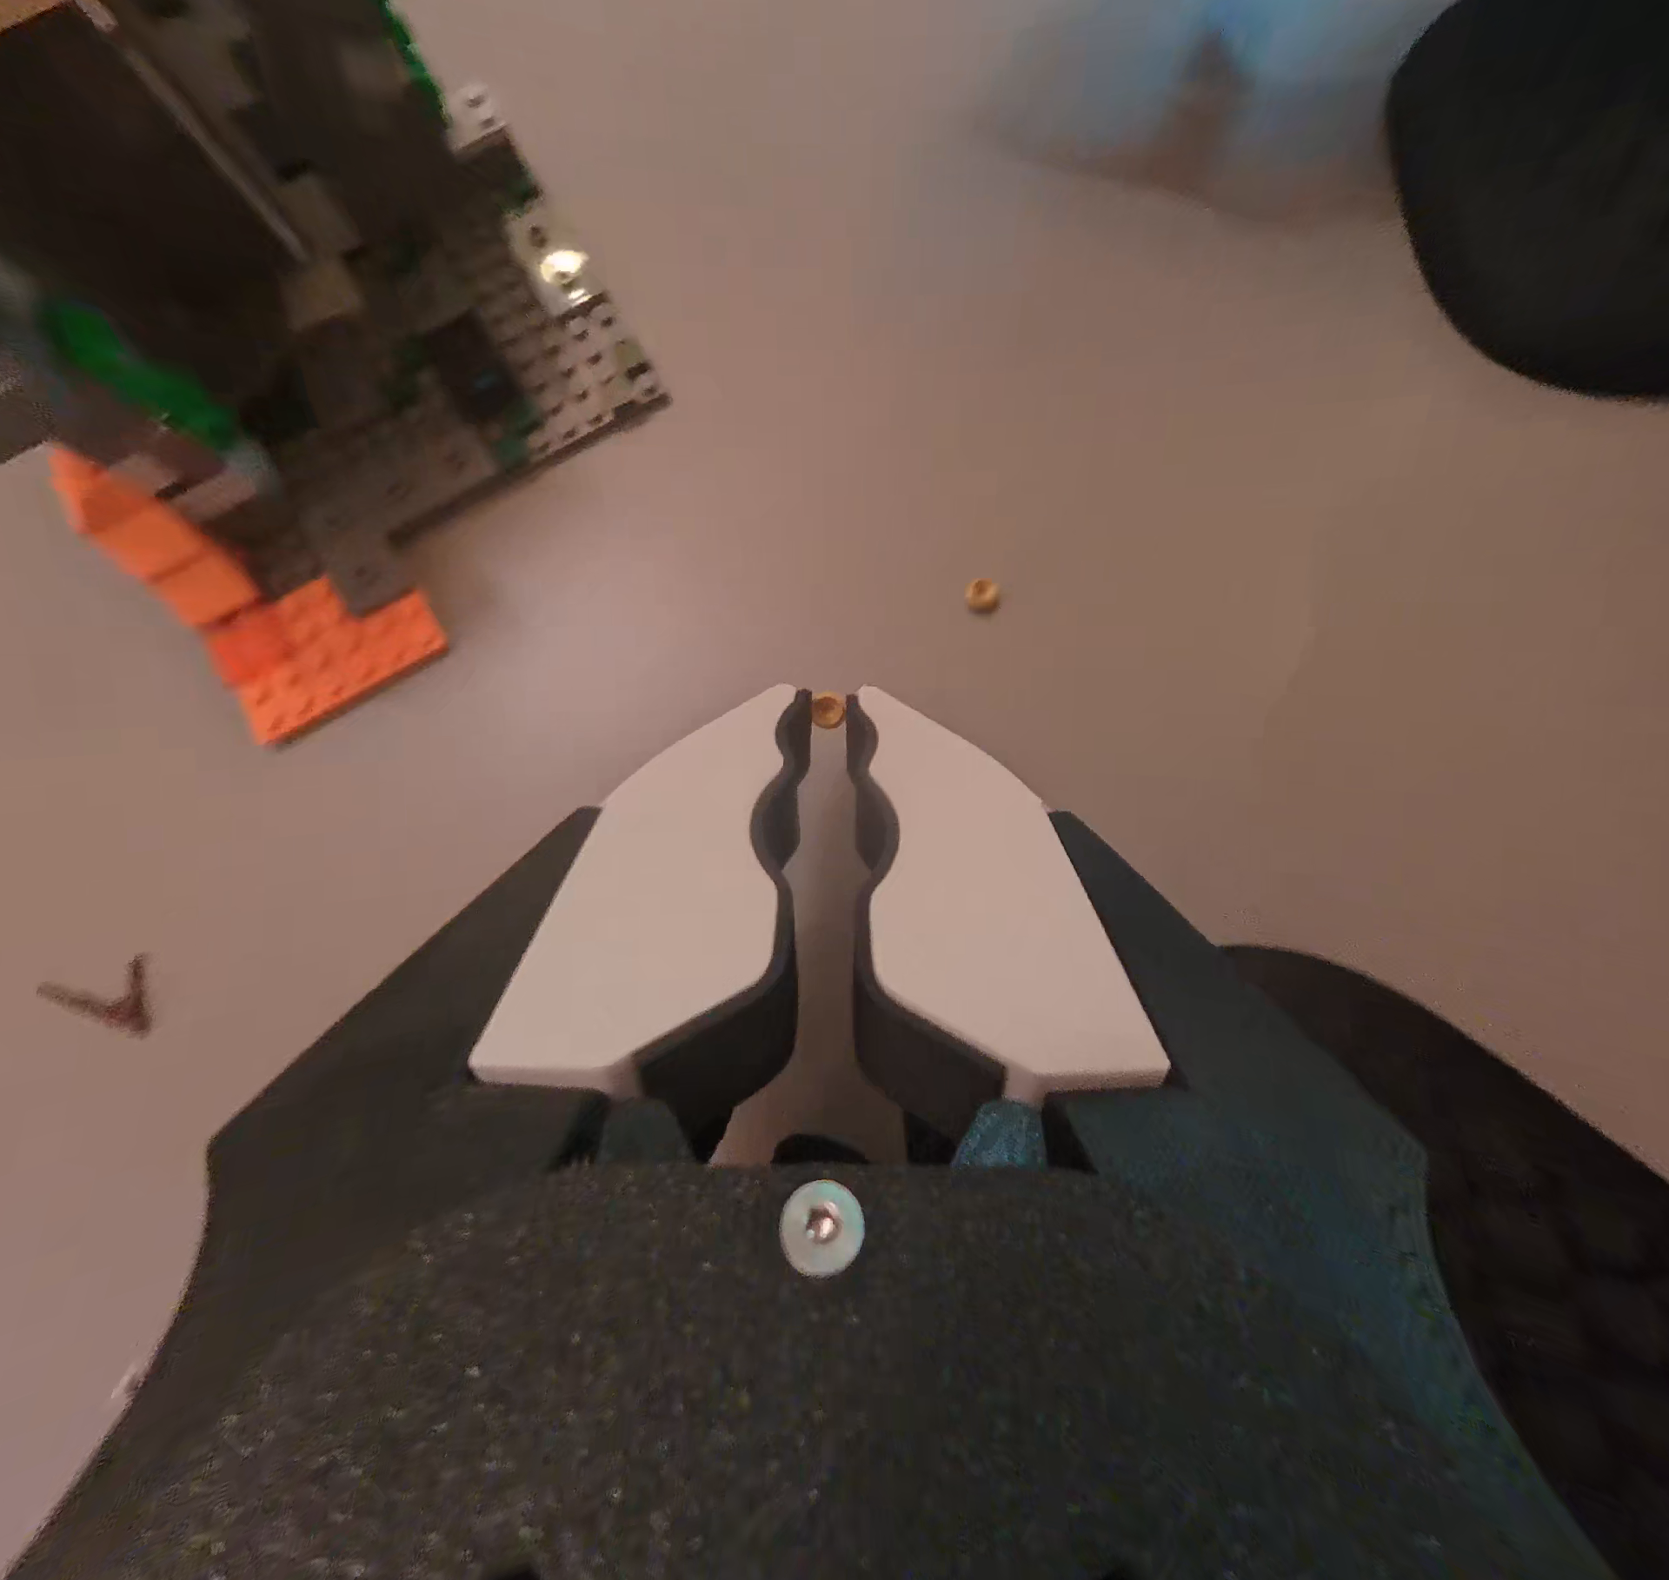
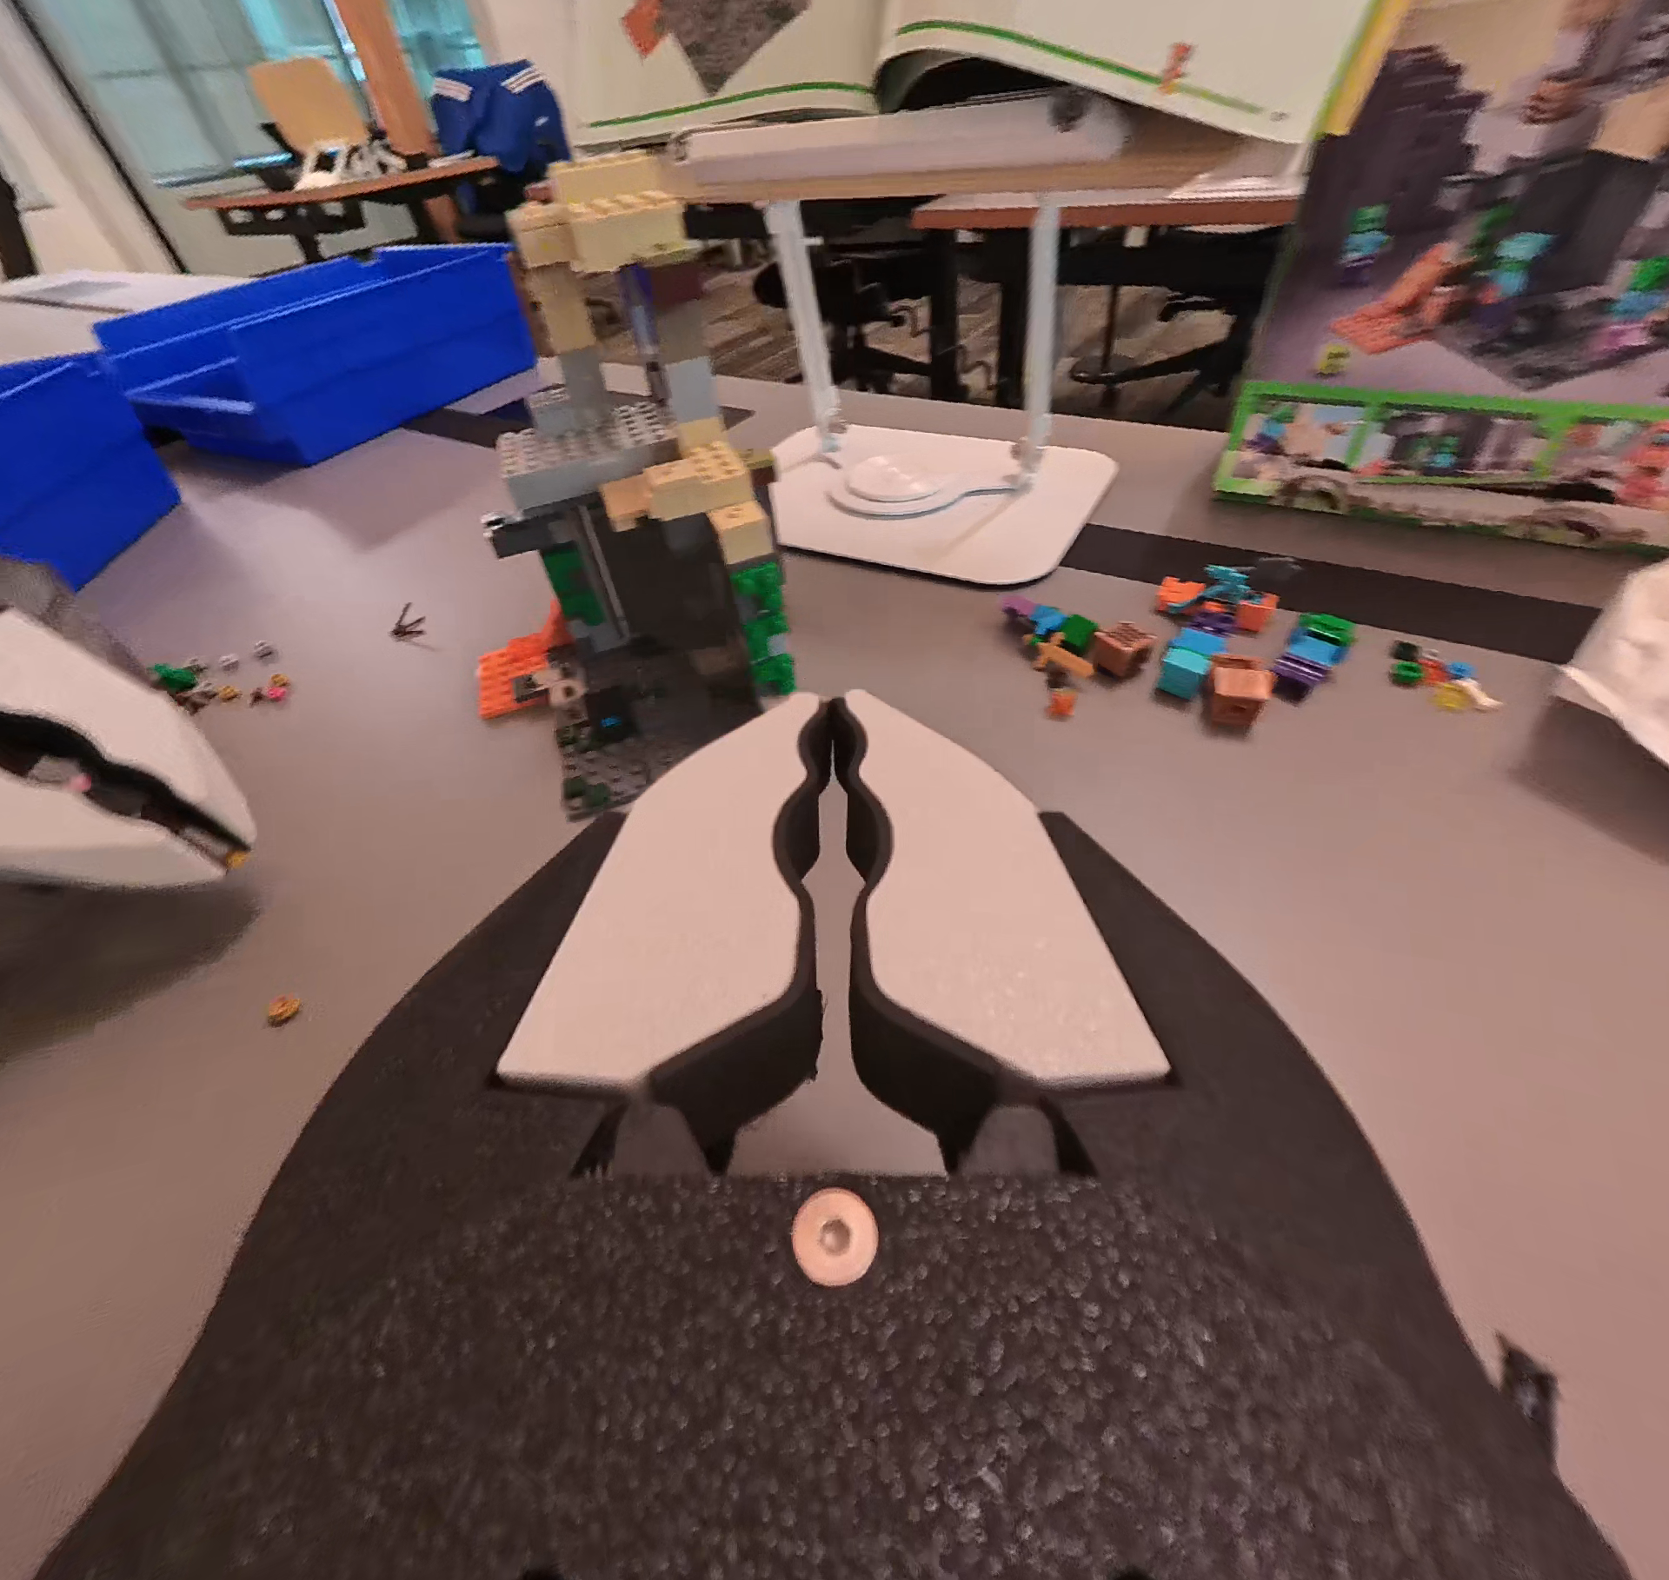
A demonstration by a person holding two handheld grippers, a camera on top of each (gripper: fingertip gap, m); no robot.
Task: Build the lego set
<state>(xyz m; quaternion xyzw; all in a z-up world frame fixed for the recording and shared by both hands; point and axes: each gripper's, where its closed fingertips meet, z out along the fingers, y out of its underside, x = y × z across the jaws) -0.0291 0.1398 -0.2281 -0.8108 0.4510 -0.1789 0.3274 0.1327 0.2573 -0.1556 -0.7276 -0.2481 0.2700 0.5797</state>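
My left gripper point(image 1: 826, 708) pinches a tiny round gold lego stud point(image 1: 826, 710) right at the tips of its jaws, the piece sitting in the narrow gap between the two black inner pads, low over the grey table point(image 1: 1084, 814). The white fingers point(image 1: 686, 886) otherwise stand close together. A second small round gold stud point(image 1: 981, 594) lies loose on the table, ahead and to the right of the tips, apart from them. Up left stands the tall dark grey, green and orange brick lego build point(image 1: 298, 417), its orange plate point(image 1: 334, 661) flat on the table; it is well clear of my jaws. A small dark brown V-shaped piece point(image 1: 104, 999) lies far left.

My right gripper point(image 2: 831, 706) has its jaws pressed together, nothing between them. Straight ahead of its tips is the same build, tan bricks point(image 2: 614, 218) on top. To the right a scatter of small coloured lego bricks and figures point(image 2: 1210, 643) lies on the table, with the green-edged set box point(image 2: 1481, 272) behind. A white stand base point(image 2: 948, 489) sits behind the build, blue plastic bins point(image 2: 316, 345) far left. The left gripper shows at the left edge.
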